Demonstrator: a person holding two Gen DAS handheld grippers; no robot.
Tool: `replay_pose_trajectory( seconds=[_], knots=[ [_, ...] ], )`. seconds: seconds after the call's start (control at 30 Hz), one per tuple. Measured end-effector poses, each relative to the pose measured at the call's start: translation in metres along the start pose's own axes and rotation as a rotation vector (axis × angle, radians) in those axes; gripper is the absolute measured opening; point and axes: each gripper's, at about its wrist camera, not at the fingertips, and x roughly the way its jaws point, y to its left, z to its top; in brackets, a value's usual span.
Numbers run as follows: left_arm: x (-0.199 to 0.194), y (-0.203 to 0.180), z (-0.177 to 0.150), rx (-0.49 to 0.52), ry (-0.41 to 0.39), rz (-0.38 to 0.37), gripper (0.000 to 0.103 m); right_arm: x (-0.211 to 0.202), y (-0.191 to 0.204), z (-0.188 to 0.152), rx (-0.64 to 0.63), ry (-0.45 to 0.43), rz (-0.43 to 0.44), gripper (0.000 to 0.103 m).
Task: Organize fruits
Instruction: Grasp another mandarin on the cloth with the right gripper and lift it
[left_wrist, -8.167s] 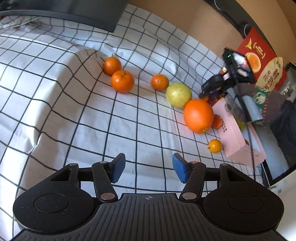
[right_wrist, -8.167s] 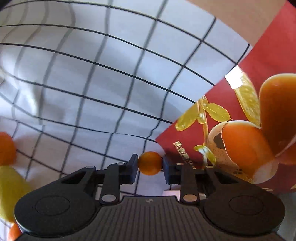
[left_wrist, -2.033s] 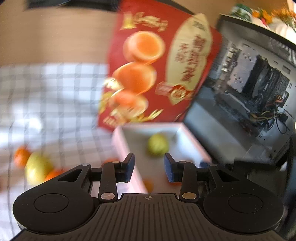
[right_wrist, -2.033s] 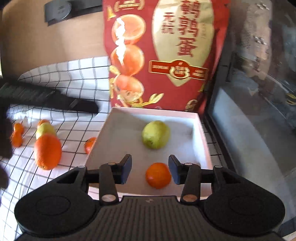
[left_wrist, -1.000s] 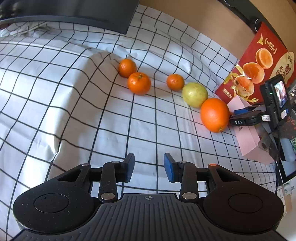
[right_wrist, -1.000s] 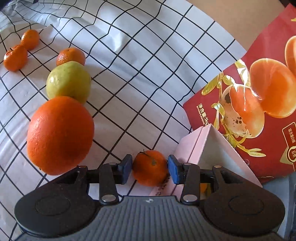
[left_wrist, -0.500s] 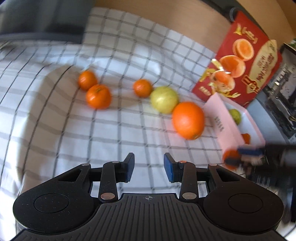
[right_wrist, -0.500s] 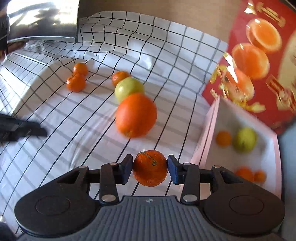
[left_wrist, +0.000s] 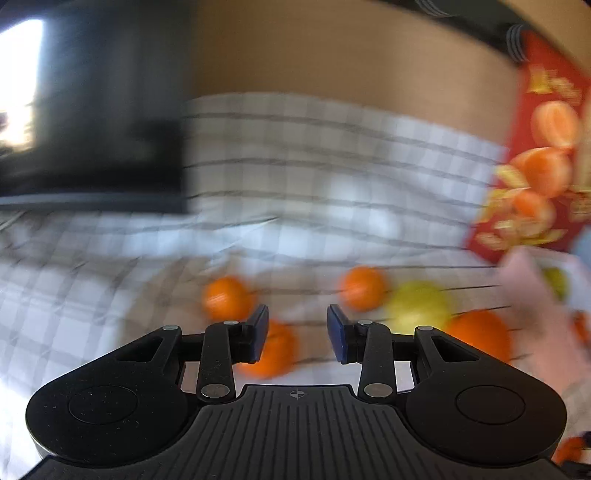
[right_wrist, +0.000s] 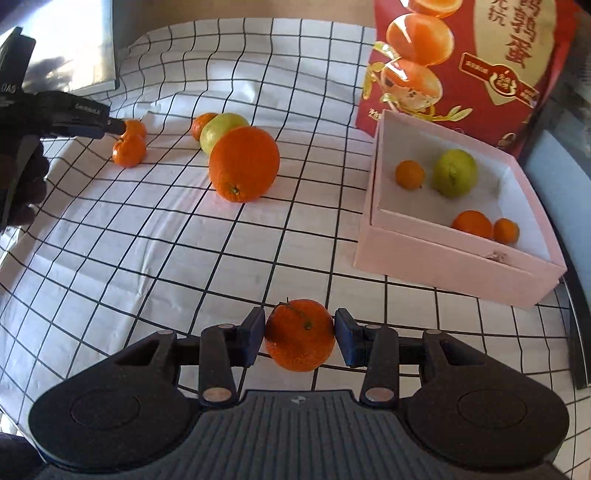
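Covering the work surface was a white cloth with a black grid, rumpled into soft folds toward the far edge, with a tan wall behind it. A dark flat panel stood at the far left, badly blurred in the left wrist view. At the far right leaned a glossy red printed pouch showing halved orange-yolked eggs and gold lettering.

Just in front of the pouch sat a square pale pink cardboard box, open on top, holding a green round fruit and three small orange citrus fruits.

The right gripper clamped a small dimpled mandarin with a thin stem between its blue pads, above the cloth and short of the box's near wall; the stem end faced the camera.

On the cloth lay a large smooth orange, its navel turned toward the camera, touching a yellow-green round fruit behind it, with a small mandarin beyond that. Further left lay two more small mandarins, close together.

The left gripper had its jaws parted with nothing between them, its tip near those two fruits.
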Motion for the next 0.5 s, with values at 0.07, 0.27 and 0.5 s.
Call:
replay_pose_trajectory(
  seconds=[0.07, 0.27, 0.5],
  knots=[
    [0.006, -0.014, 0.010, -0.007, 0.015, -0.110, 0.039, -0.001, -0.002, -0.001, 0.012, 0.001, -0.001, 0.041],
    [0.048, -0.067, 0.035, 0.034, 0.046, -0.091, 0.039, 0.003, 0.002, -0.005, -0.019, 0.000, -0.019, 0.041],
    [0.073, -0.090, 0.030, 0.155, 0.095, -0.134, 0.039, 0.004, 0.003, -0.005, -0.020, -0.020, -0.029, 0.041]
  ],
)
